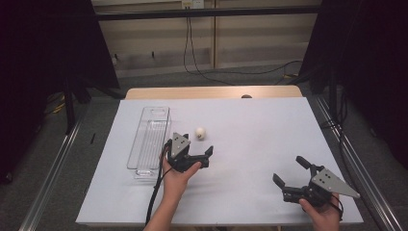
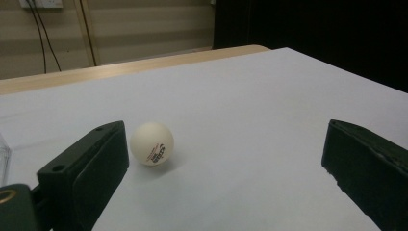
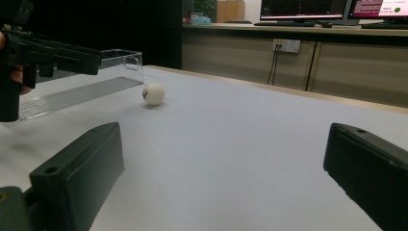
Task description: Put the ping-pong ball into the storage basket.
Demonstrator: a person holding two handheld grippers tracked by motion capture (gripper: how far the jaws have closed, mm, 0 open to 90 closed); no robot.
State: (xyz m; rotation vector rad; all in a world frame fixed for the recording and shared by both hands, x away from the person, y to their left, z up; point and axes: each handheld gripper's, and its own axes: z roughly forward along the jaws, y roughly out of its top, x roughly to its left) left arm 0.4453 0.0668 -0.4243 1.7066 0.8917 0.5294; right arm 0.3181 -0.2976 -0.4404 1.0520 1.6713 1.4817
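Observation:
A white ping-pong ball [image 1: 200, 133] with small printed lettering rests on the white table sheet [image 1: 250, 125]. In the left gripper view the ball [image 2: 152, 144] lies just beyond the tip of the left-hand jaw, outside the gap. My left gripper [image 1: 200, 153] is open and empty, a little nearer than the ball and beside the clear tray [image 1: 149, 139]. My right gripper [image 1: 290, 172] is open and empty at the near right of the table, facing left. In the right gripper view the ball [image 3: 153, 94] sits far off, by the tray [image 3: 82, 89].
The long clear plastic tray stands lengthwise on the left part of the sheet, with nothing visible in it. A bare wooden strip [image 1: 211, 92] runs along the table's far edge. Cables [image 1: 192, 53] hang down the wall behind, and dark curtains flank both sides.

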